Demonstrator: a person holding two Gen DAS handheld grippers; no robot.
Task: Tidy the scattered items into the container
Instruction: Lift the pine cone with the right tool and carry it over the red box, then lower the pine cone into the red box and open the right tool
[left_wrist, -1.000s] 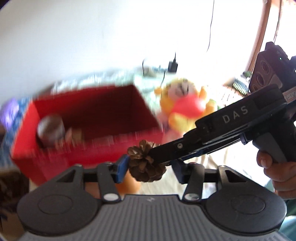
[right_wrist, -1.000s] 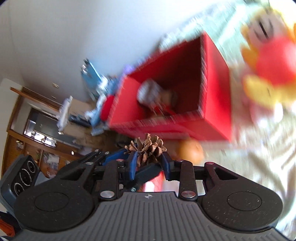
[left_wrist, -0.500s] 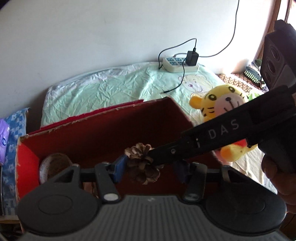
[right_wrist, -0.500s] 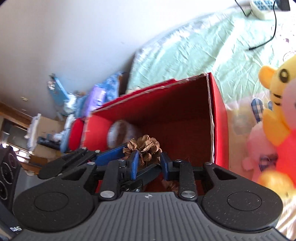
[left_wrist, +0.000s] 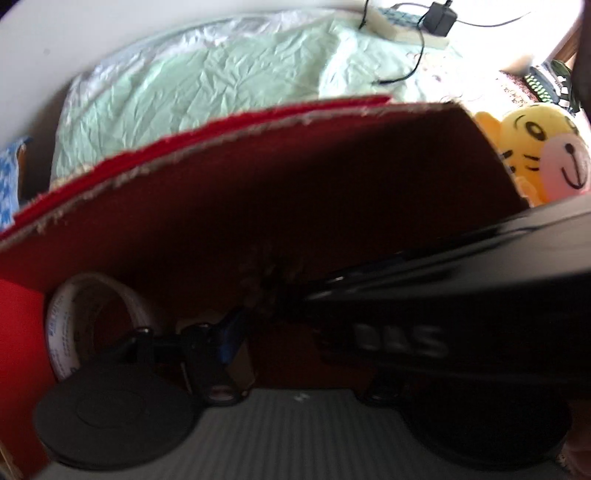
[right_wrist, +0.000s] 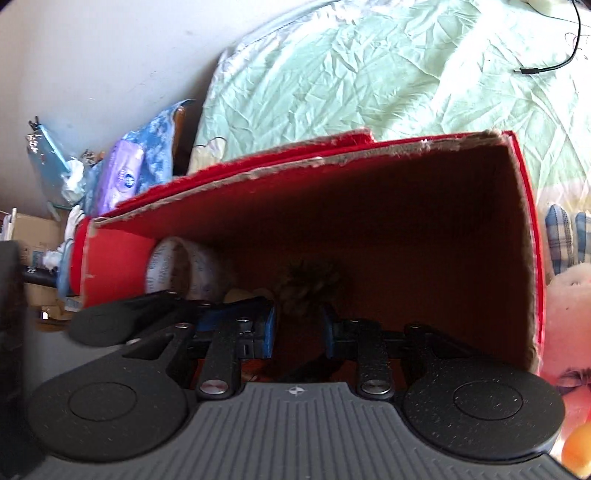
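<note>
A red cardboard box (right_wrist: 332, 158) stands open on the bed. My right gripper (right_wrist: 299, 317) reaches down inside it, shut on a brown pine cone (right_wrist: 310, 286) that sits between its blue pads. In the blurred left wrist view the pine cone (left_wrist: 266, 288) is a dark smudge low in the box (left_wrist: 258, 122). My left gripper (left_wrist: 280, 325) is close beside it; only its left blue pad shows, and the right gripper's black body hides the other finger. A white tape roll (right_wrist: 177, 266) lies at the box's left end.
A yellow tiger plush (left_wrist: 535, 147) sits right of the box, with an orange fruit (right_wrist: 576, 450) near it. A power strip (left_wrist: 399, 22) and cable (right_wrist: 546, 68) lie on the green sheet behind. Bags and clutter (right_wrist: 122, 177) are piled left of the bed.
Both grippers moved forward and down with the pine cone, from above the box's near edge to deep inside it. The box walls now fill both views.
</note>
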